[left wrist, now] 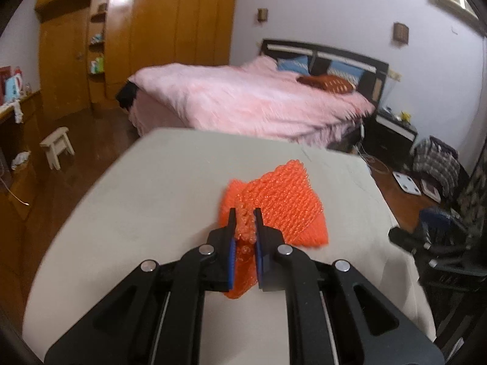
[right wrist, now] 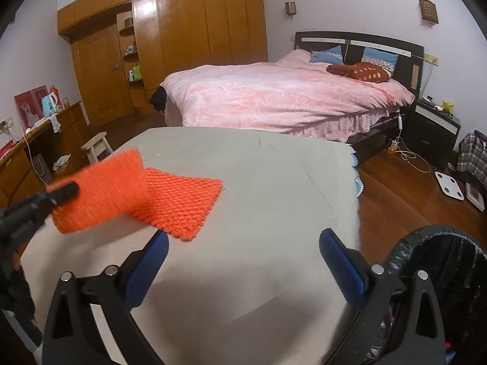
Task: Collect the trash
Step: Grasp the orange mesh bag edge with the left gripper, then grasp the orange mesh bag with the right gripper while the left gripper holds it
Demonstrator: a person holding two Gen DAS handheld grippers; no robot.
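- My left tool is clamped on one piece of orange foam netting, held just above the counter.
- A second orange netting piece lies flat on the counter beside it.
- My right tool hangs with fingers wide apart, holding nothing.
- At far right, a black-lined bin sits by the counter's edge; I can't tell what's inside.

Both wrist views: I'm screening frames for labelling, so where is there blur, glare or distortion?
Left wrist view: motion blur smears the bed and the orange foam net in the left claw. Right wrist view: mostly sharp, but the lifted net piece is blurred, with glare on the wardrobe. Both bend straight edges.
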